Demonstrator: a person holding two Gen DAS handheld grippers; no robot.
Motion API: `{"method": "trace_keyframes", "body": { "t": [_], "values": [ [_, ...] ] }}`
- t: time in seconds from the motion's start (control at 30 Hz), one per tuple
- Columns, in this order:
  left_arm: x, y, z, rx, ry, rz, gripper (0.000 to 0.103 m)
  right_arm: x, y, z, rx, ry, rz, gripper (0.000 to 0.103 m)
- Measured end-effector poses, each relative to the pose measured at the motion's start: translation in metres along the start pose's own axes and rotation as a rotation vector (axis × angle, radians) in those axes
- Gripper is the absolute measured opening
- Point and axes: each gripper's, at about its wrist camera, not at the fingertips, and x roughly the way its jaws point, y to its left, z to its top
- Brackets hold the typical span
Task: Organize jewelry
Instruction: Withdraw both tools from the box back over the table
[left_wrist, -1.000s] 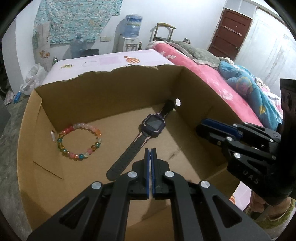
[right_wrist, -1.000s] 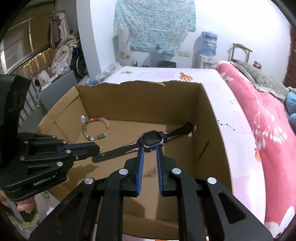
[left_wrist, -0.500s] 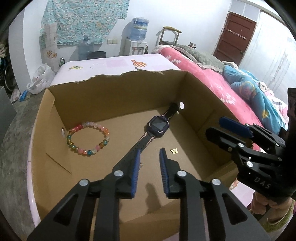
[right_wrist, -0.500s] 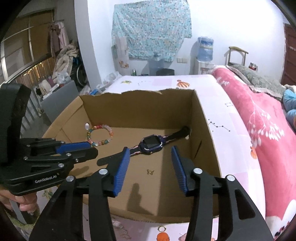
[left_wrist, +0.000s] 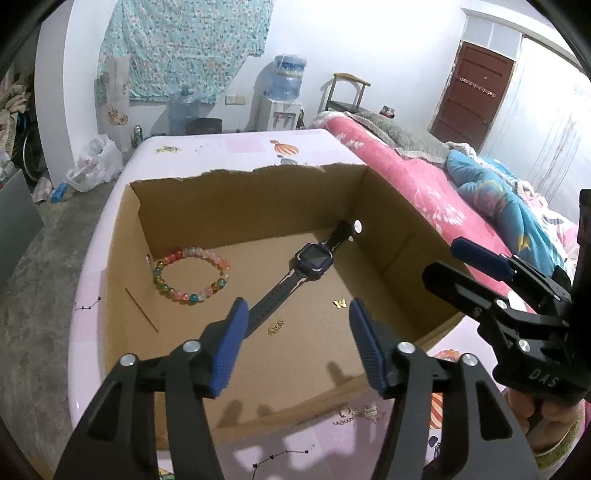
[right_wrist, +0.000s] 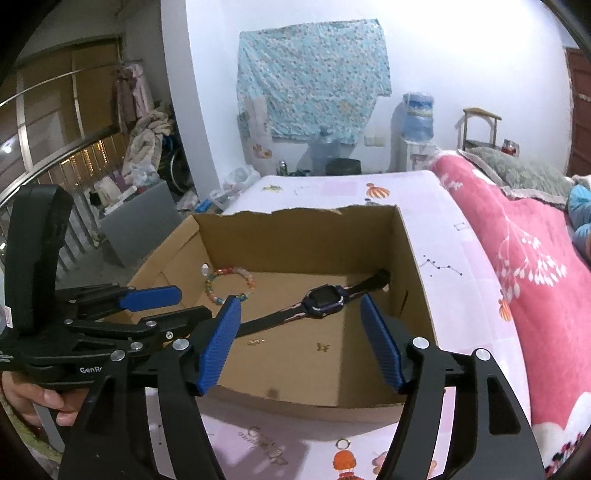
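Above box (left_wrist: 388, 236), both claws opening, empty

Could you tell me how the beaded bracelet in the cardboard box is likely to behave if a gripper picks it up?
The beaded bracelet is a ring of separate round beads, so it would probably sag rather than hold its shape. The glossy beads may slip between pads. It looks light, and lying flat on the box floor, it seems unlikely to roll.
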Motion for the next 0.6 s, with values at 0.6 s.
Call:
{"method": "trace_keyframes", "body": {
  "t": [0.6],
  "values": [
    [-0.032, -0.009, -0.012, 0.009, -0.045, 0.034, 0.077, -0.022, 0.007, -0.003, 0.024, -0.043, 0.026, 0.072]
  ]
}}
